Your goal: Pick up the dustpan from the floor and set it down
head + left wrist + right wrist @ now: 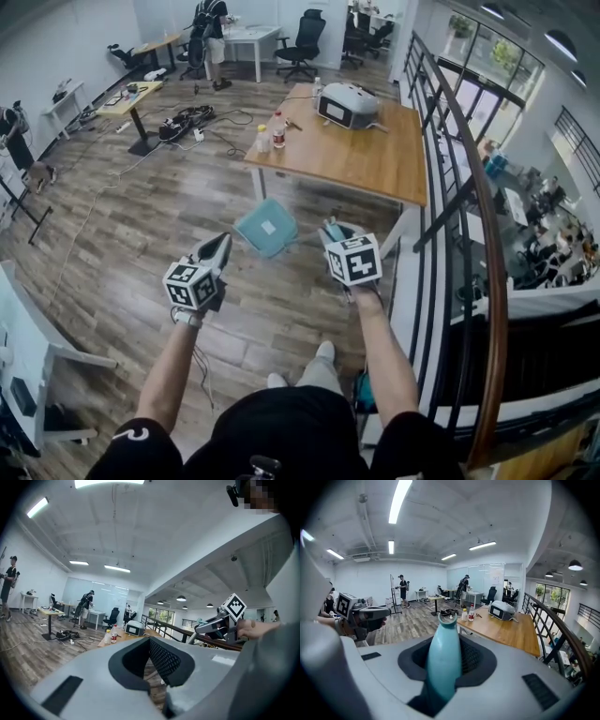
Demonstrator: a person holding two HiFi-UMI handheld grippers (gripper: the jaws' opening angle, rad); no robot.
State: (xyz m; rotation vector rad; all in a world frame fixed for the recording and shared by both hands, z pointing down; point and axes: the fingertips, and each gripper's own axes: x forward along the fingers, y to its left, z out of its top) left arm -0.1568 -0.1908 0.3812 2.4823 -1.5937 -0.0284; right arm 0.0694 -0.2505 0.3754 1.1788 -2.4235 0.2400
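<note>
Closest to the camera is the person (281,427) in black clothes, looking down past two white shoes (325,353) at the wood floor (141,234). Both arms reach out in front.

On the left is the left gripper (219,246). It points out flat. Its two jaws are closed together at the tips and nothing sits between them.

Next comes the dustpan (267,228). It is a blue-green color with a small white sticker on it. It is up in the air, off the floor, between the two grippers and a bit farther out. Its flat part hangs to the left of the right gripper and is tipped to one side.

Then comes the right gripper (332,231), pointing a little downward. Its jaws are squeezed on the dustpan's handle (442,663) - the right gripper view shows the round blue-green handle standing up between the two dark pads, with its end sticking out past them.

Behind the dustpan stands a big wooden table (375,159). Two small bottles (271,136) stand near its left edge, and a gray box-like machine (347,103) sits near its far end.

On the far right, a dark railing (469,216) with a wooden top runs along the edge of the floor - a lower room shows beyond it.
</note>
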